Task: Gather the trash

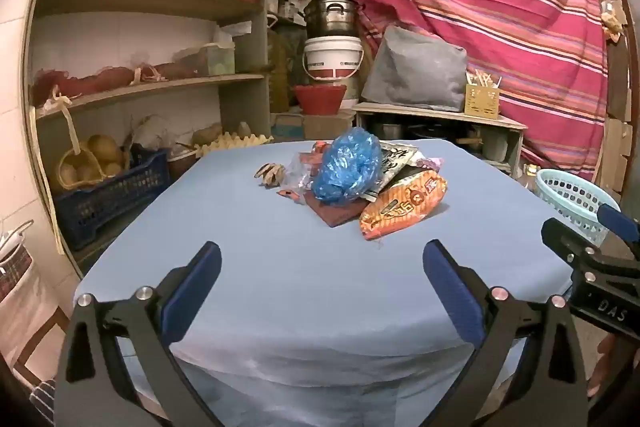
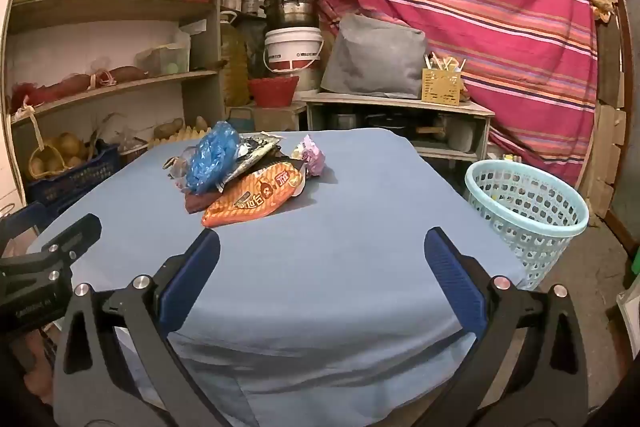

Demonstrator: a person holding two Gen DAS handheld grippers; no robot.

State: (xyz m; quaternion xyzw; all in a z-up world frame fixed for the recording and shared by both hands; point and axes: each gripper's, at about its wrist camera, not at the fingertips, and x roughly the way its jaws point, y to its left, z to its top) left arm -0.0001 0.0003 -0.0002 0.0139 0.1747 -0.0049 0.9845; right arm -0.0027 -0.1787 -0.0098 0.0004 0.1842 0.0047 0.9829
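A table draped in blue cloth bears a heap of trash: blue plastic bag, orange snack wrapper, pink wrapper.

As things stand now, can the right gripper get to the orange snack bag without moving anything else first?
Probably yes. The right gripper is open, bare cloth lies between it and the orange snack bag, and the bag sits at the pile's near edge.

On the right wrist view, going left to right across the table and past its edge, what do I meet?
Blue plastic bag → orange snack wrapper → pink wrapper → light blue basket on the floor.
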